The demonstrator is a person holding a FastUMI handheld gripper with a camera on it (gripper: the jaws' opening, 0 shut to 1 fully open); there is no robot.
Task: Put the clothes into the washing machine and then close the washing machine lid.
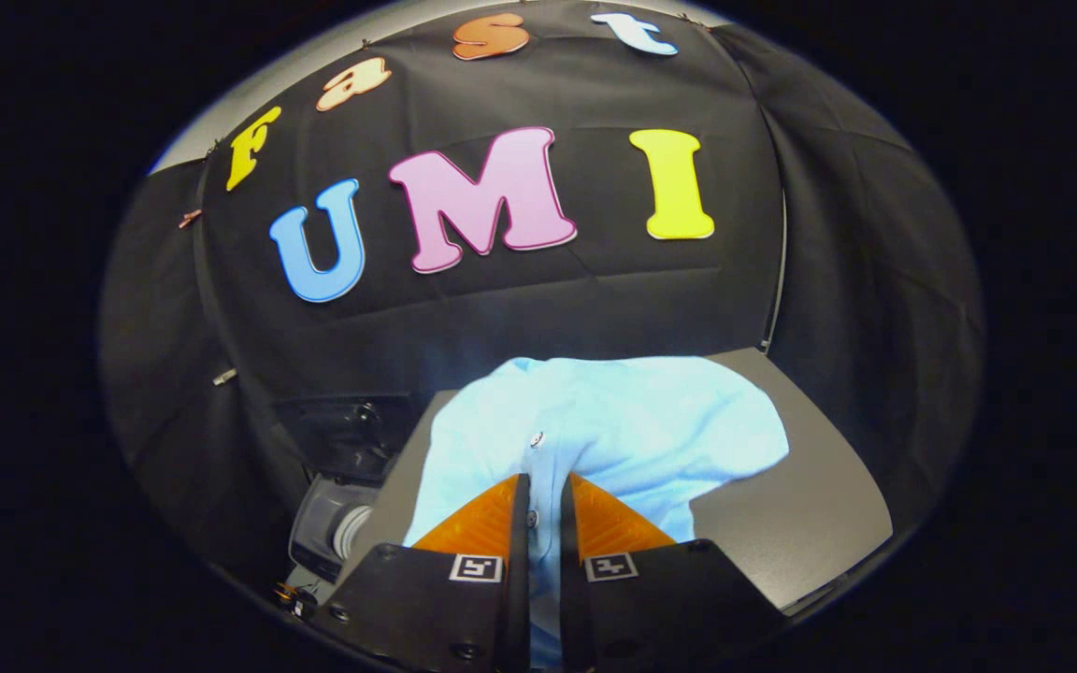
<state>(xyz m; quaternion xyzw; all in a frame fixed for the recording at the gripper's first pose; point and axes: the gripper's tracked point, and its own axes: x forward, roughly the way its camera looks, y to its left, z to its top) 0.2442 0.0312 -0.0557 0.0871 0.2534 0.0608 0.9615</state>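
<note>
Shirt (613,421), pale blue and buttoned, lies heaped on the grey surface (800,523) with the tool (546,505) closed on a fold by its button strip. It looks light, limp and prone to trail, so a bunched fold seems the best hold.

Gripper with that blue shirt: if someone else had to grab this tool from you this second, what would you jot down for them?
Gripper: fingers nearly together, pinching a fold of the light blue shirt near its buttons.
Shirt: the rest of it drapes over the grey table, just ahead of the fingers.
Washing machine: what looks like it sits low, beside the table; I cannot tell how its lid stands.
Done: shirt gripped.
Left: carry it into the machine, let go, close the lid.
</note>
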